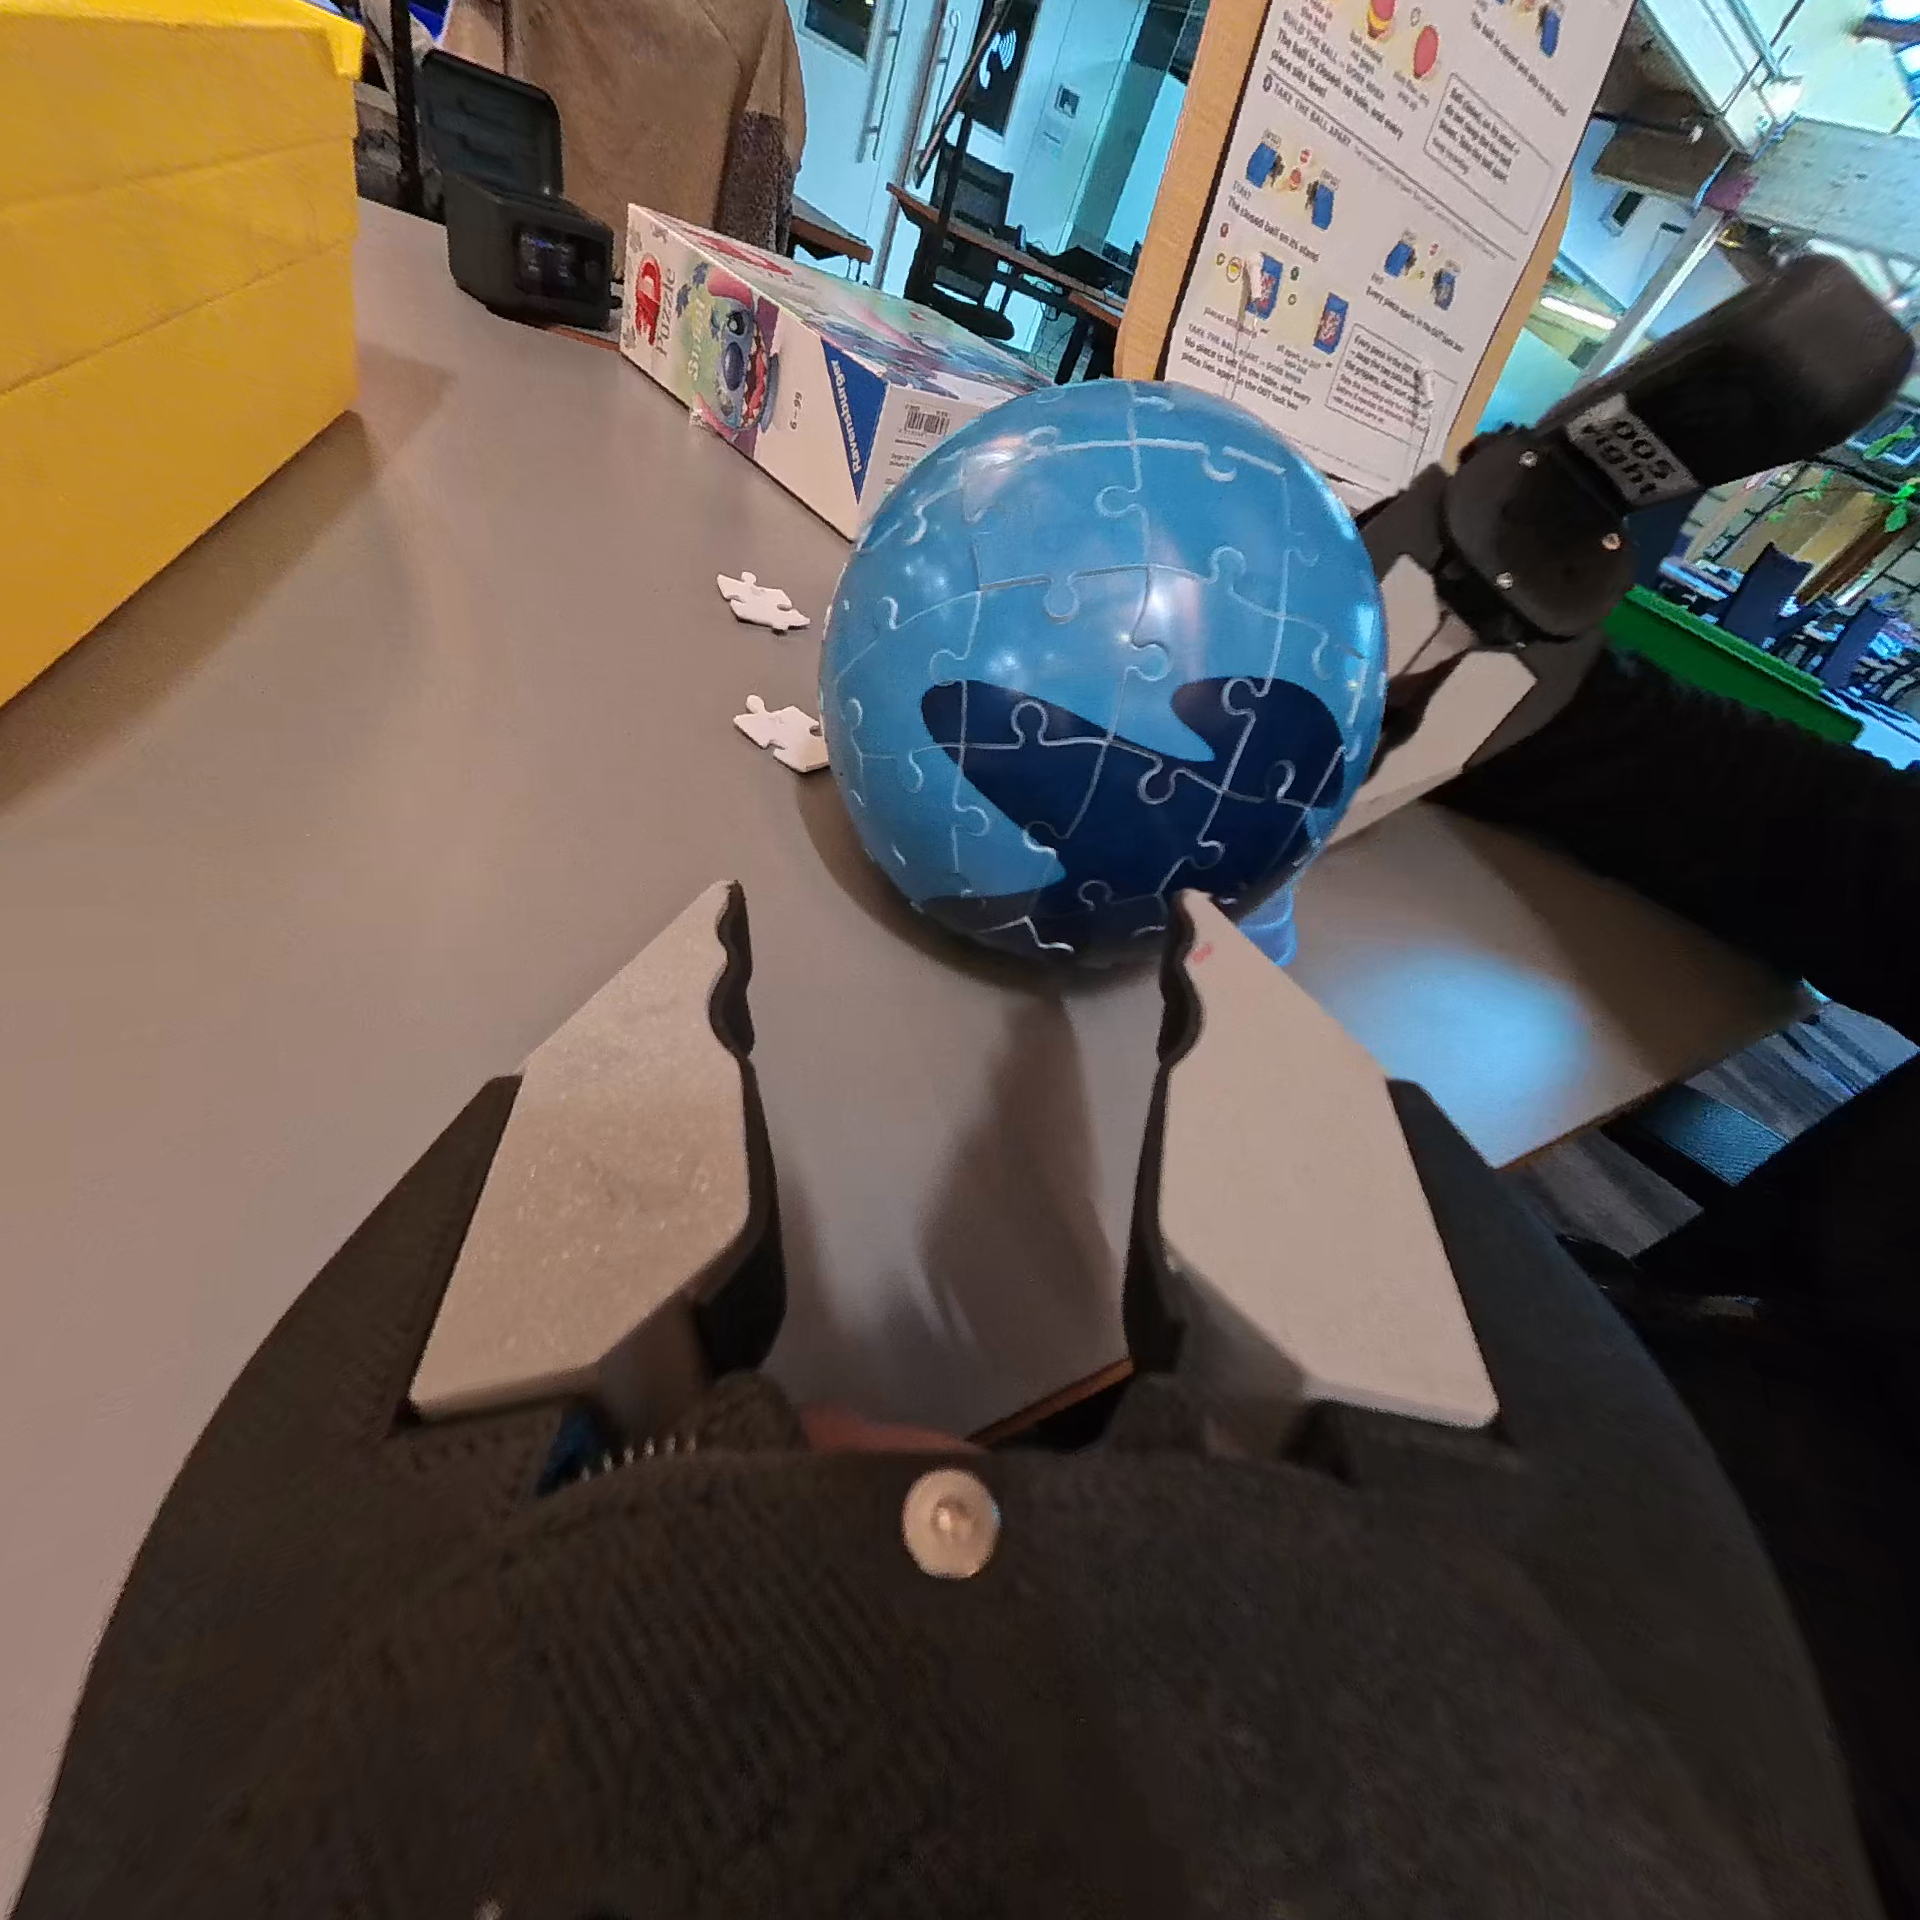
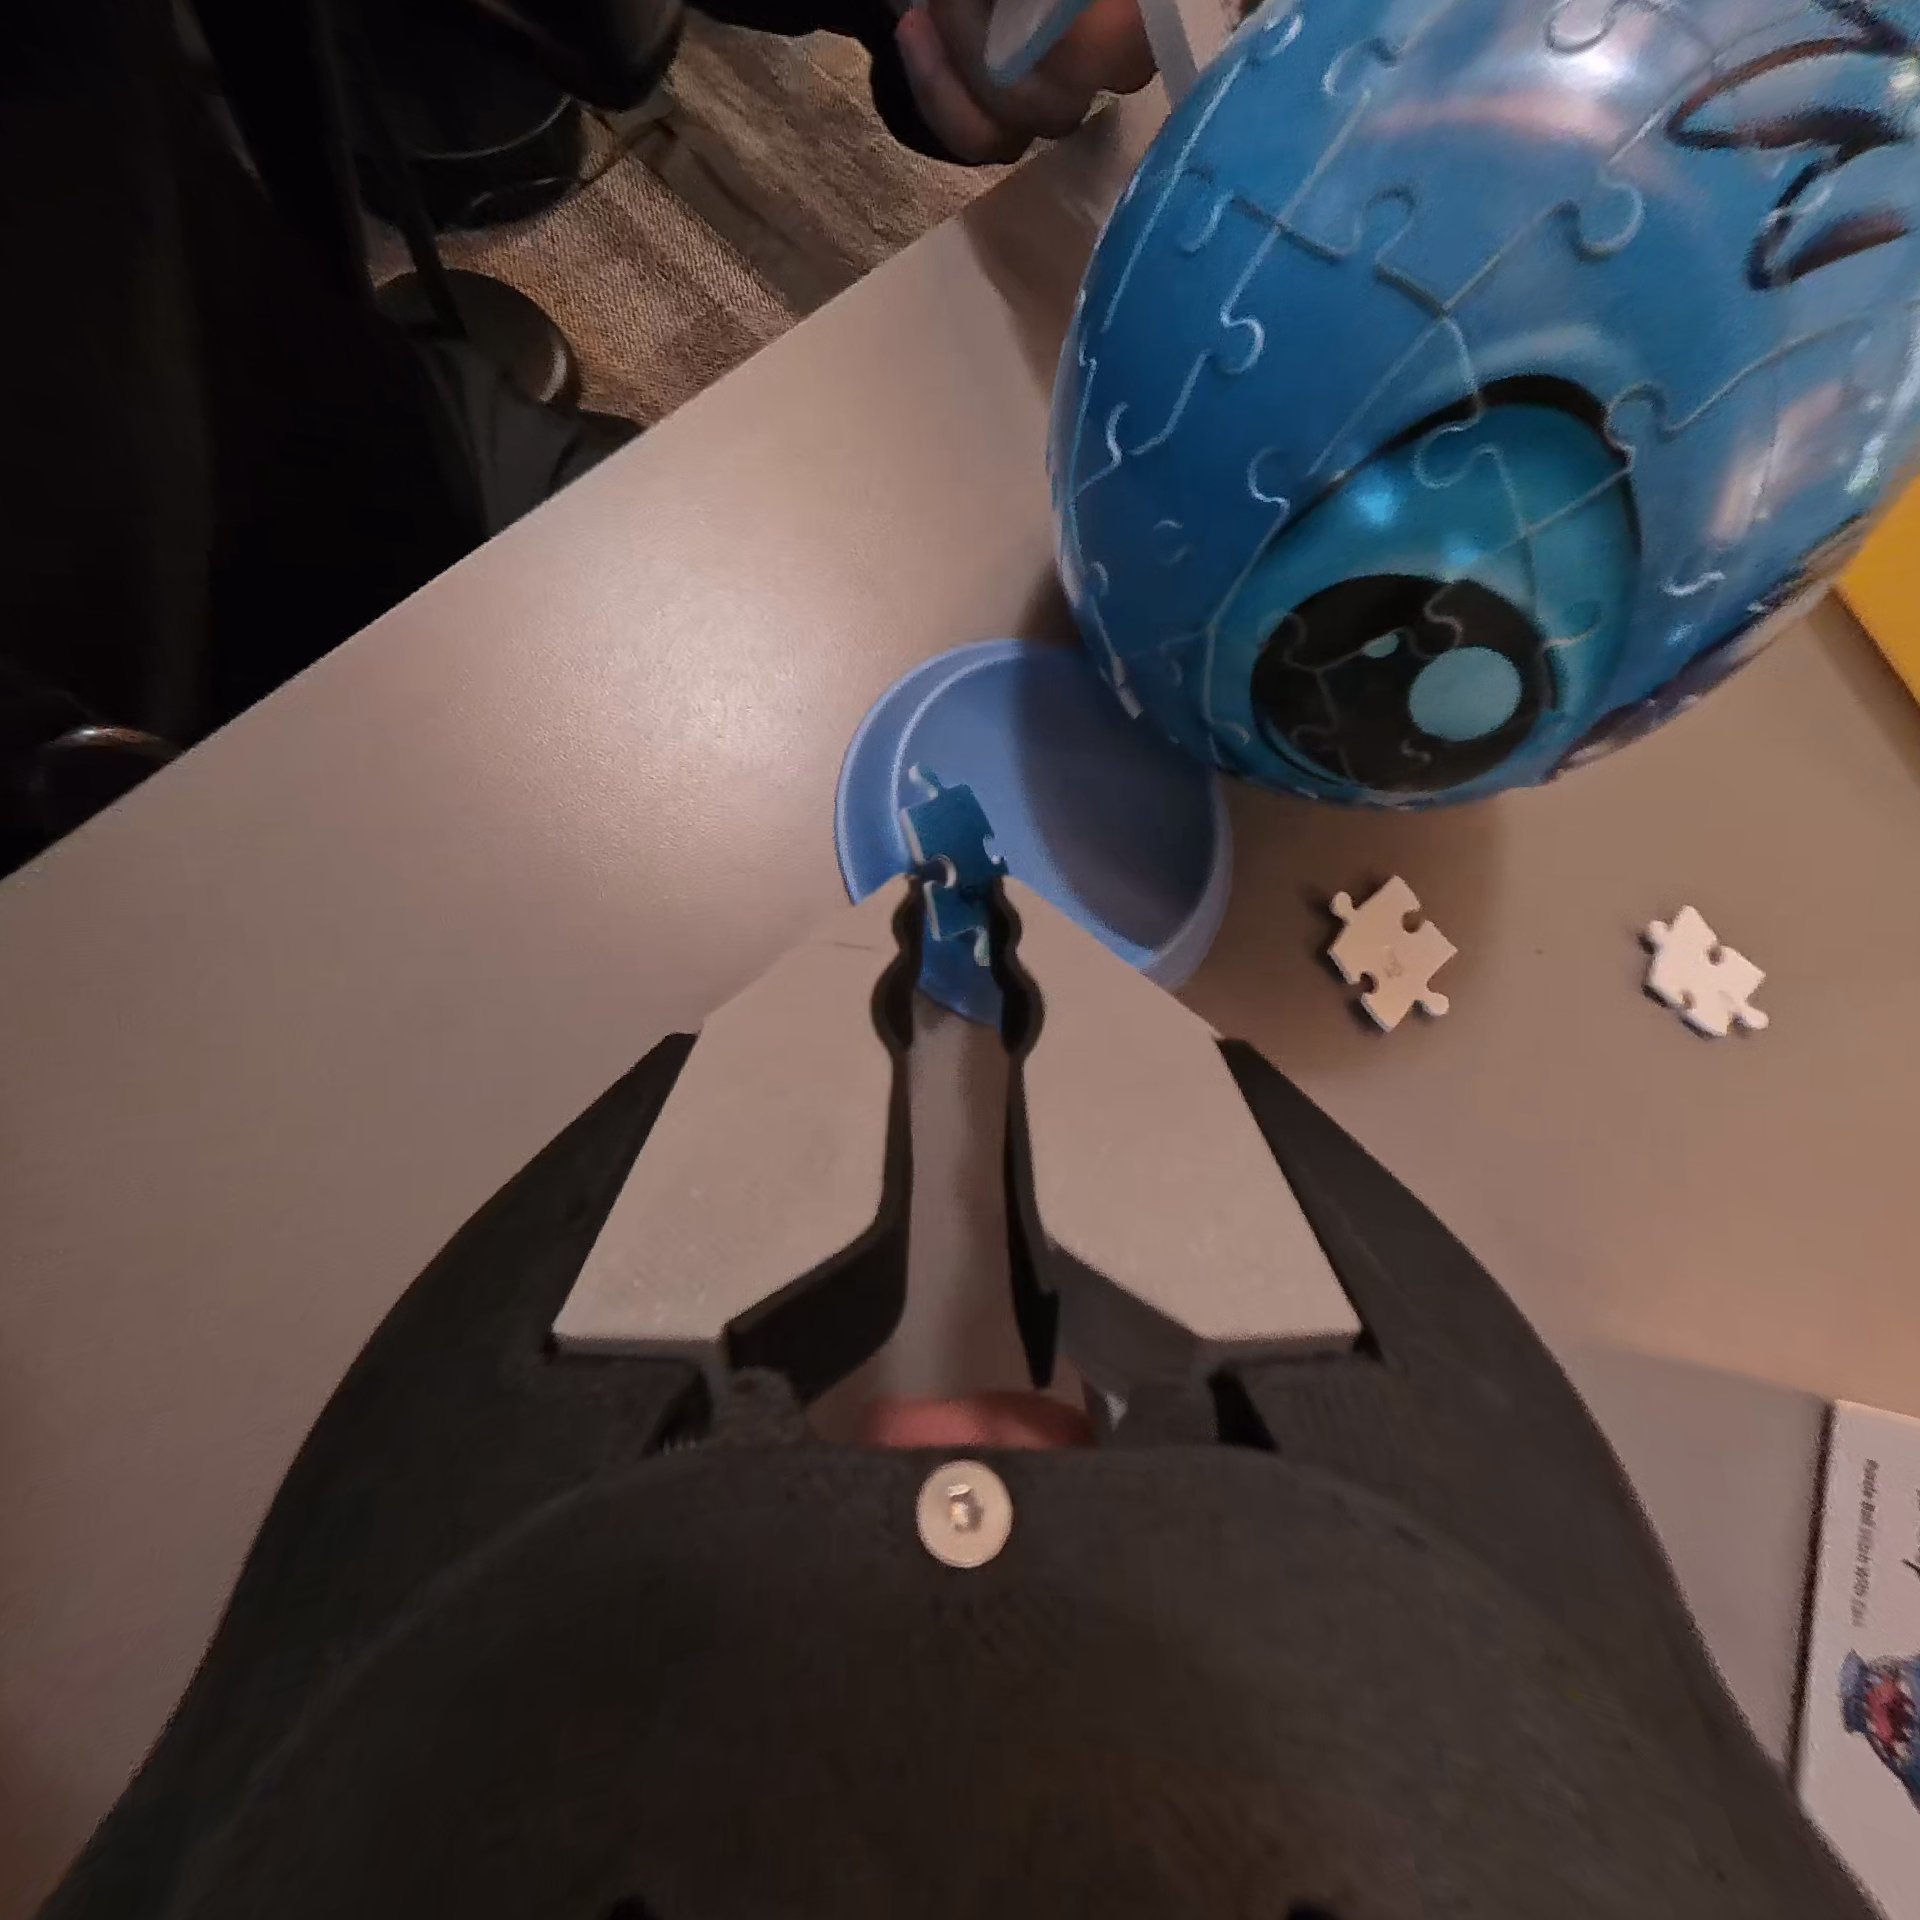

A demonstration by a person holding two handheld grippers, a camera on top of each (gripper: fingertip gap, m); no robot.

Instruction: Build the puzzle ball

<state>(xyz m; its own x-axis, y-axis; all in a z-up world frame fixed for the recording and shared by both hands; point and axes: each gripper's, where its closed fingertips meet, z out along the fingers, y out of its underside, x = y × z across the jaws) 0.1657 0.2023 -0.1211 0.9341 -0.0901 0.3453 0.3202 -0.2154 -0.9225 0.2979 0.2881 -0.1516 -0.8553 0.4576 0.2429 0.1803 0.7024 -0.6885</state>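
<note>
The blue puzzle ball [image 1: 1101, 675] sits on the grey table [image 1: 416, 779], with an eye pattern showing in the right wrist view [image 2: 1455, 416]. My left gripper [image 1: 961, 904] is open and empty just in front of the ball. My right gripper [image 2: 954, 894] is shut on a blue puzzle piece [image 2: 951, 847] and holds it over a light blue round stand [image 2: 1081, 821] beside the ball. It also shows behind the ball in the left wrist view [image 1: 1496, 582]. Two white face-down pieces [image 2: 1387, 951] [image 2: 1704, 982] lie on the table, also in the left wrist view [image 1: 764, 601] [image 1: 784, 732].
A yellow bin [image 1: 156, 291] stands at the far left. The puzzle box [image 1: 790, 364] lies behind the ball, with a black device [image 1: 520, 229] and an upright instruction board [image 1: 1371, 208] behind. A printed sheet [image 2: 1860, 1642] lies at the right. The table edge [image 2: 520, 520] runs close by. There is about 15 cm between the tips of the two grippers.
</note>
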